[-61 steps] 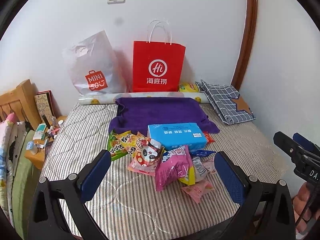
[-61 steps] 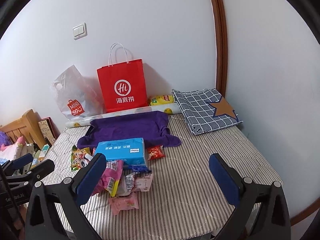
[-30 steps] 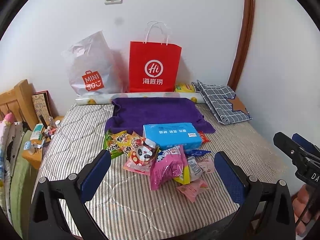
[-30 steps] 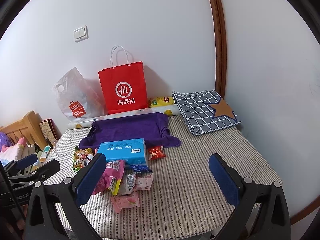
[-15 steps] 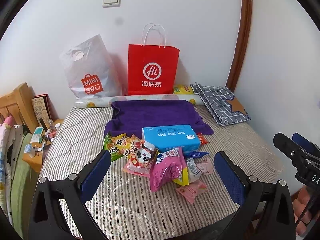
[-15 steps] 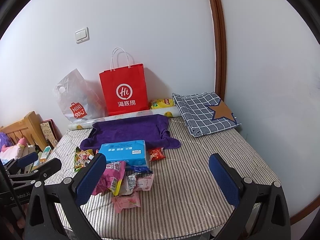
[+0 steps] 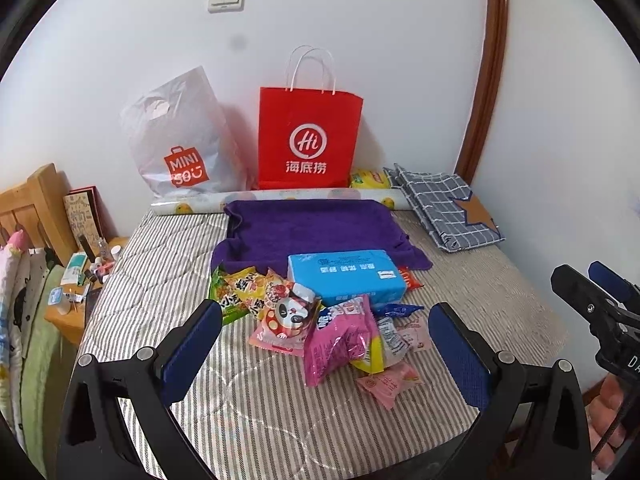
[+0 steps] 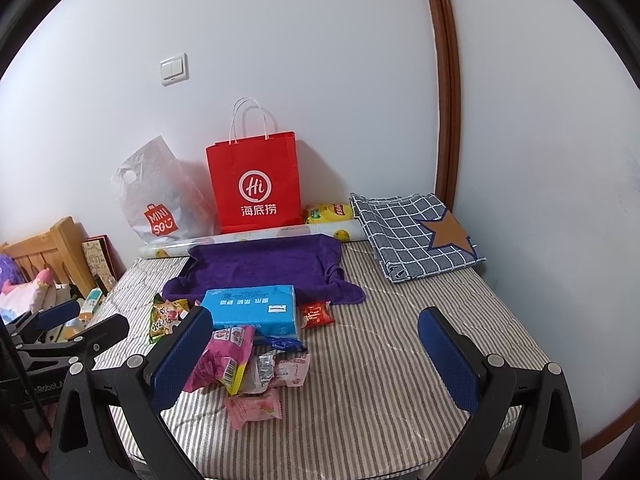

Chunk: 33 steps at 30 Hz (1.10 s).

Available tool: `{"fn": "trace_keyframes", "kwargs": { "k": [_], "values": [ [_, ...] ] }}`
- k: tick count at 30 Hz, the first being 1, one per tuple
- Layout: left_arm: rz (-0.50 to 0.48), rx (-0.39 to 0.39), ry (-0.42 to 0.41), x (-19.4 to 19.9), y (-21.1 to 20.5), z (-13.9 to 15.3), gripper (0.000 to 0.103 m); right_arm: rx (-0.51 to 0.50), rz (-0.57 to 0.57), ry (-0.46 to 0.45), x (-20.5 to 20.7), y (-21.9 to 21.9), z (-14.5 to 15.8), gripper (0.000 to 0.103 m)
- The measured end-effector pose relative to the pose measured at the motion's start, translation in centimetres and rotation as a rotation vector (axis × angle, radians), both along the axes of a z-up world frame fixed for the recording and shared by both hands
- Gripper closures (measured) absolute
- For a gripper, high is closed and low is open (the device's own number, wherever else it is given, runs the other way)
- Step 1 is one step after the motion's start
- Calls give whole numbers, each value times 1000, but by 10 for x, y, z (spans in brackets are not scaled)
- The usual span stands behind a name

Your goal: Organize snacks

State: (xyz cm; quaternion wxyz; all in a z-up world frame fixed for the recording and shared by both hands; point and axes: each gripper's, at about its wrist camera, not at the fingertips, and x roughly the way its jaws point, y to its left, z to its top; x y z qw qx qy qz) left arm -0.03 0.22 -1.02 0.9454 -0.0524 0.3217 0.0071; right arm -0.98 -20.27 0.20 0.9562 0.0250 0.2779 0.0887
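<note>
Sorting not begun: left tool (image 7: pixel 325 342) and right tool (image 8: pixel 316 354) both spread empty above the bed's (image 7: pixel 168 264) snack pile (image 7: pixel 320 320); next, pick one packet

Your right gripper (image 8: pixel 316 356): jaws wide, empty, above the bed (image 8: pixel 400 360).
Snacks (image 8: pixel 248 364): heaped by your tissue box (image 8: pixel 252 310).
Red bag (image 8: pixel 254 184): upright at the wall.

The red paper bag (image 7: pixel 310 140) at the far wall shows "Hi" and "海底捞". The grey plastic bag (image 7: pixel 180 140) left of it reads "MINISO".
</note>
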Motion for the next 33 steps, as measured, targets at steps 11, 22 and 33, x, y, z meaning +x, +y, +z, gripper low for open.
{"fn": "trace_keyframes", "kwargs": {
  "k": [11, 22, 33],
  "values": [
    [97, 20, 129, 28, 37, -50, 1, 2, 87, 120, 26, 23, -57, 0],
    [126, -74, 241, 41, 74, -99, 12, -38, 180, 269, 41, 60, -127, 6],
    [126, -73, 281, 42, 82, -118, 12, -13, 216, 404, 55, 70, -173, 23]
  ]
}}
